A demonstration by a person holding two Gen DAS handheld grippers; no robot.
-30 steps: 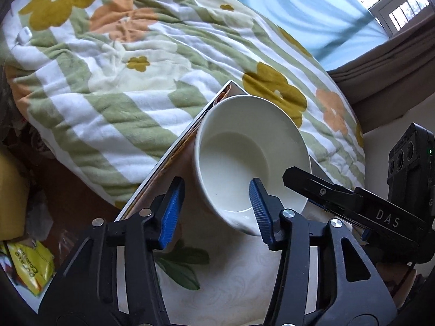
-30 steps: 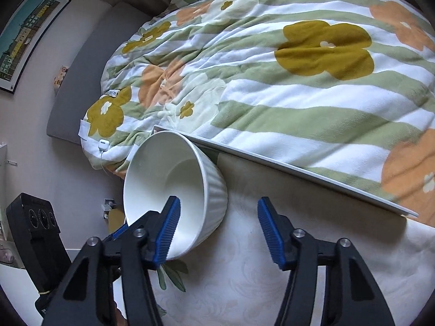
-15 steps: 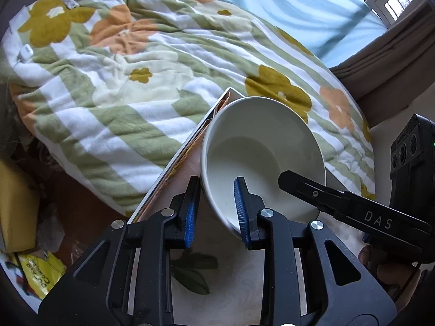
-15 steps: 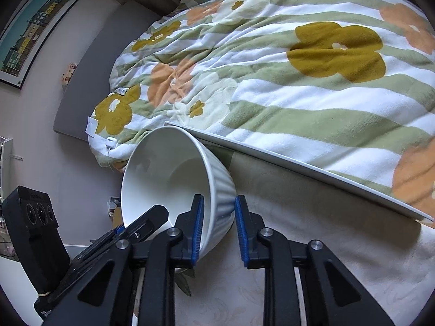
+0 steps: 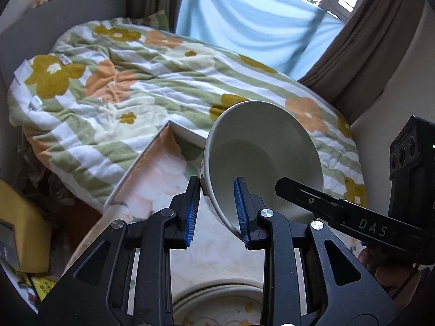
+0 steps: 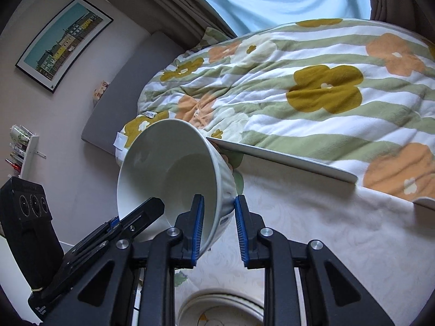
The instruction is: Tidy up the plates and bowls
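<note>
A white ribbed bowl (image 5: 261,149) hangs tilted above the table, its opening turned toward both cameras. My left gripper (image 5: 217,190) is shut on the bowl's near wall, one blue pad inside and one outside. My right gripper (image 6: 219,201) is shut on the bowl (image 6: 163,168) at another spot on the rim, also with one pad on each side. Each gripper shows in the other's view: the right one (image 5: 326,203) and the left one (image 6: 130,217). A flower-patterned plate (image 5: 217,296) lies on the table below the grippers, and its rim (image 6: 223,298) also shows in the right wrist view.
The table carries a cream floral cloth (image 6: 326,231) and has a white edge (image 5: 136,168). A bed with a flowered, green-striped blanket (image 5: 122,87) lies right behind it. A yellow box (image 5: 21,231) sits low at the left. A framed picture (image 6: 62,40) hangs on the wall.
Both grippers closed on the bowl's rim, then lifted it off the table and tilted it. The plate has come into view beneath them.
</note>
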